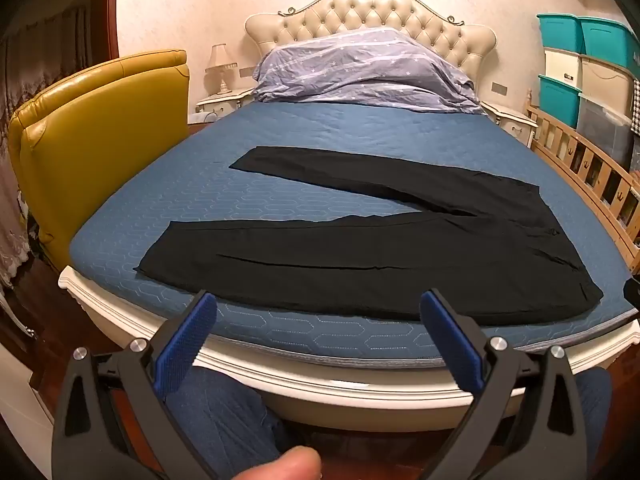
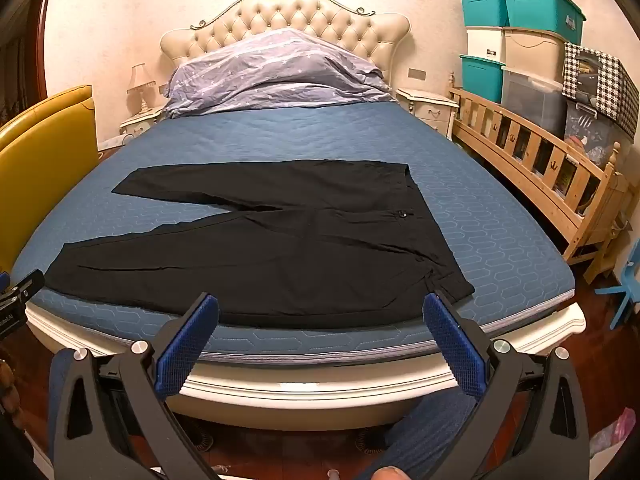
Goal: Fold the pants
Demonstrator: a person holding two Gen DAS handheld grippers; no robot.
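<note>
Starting: black pants (image 1: 360, 264) flat on bed (image 1: 240, 200), legs splayed, unfolded.
Hand-held grippers: left (image 1: 318, 340) & right (image 2: 322, 340) both spread wide, empty.
Next: prob. pinch far leg, lay over near leg.

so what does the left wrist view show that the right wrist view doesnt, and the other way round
Only the left wrist view shows the yellow chair nearly whole and the left gripper, open and empty.

Only the right wrist view shows the houndstooth box, the blue child's chair and the right gripper, also open and empty.

Both show the black pants spread flat on the blue mattress, legs apart, the striped duvet, tufted headboard, teal bins and wooden rail.
</note>
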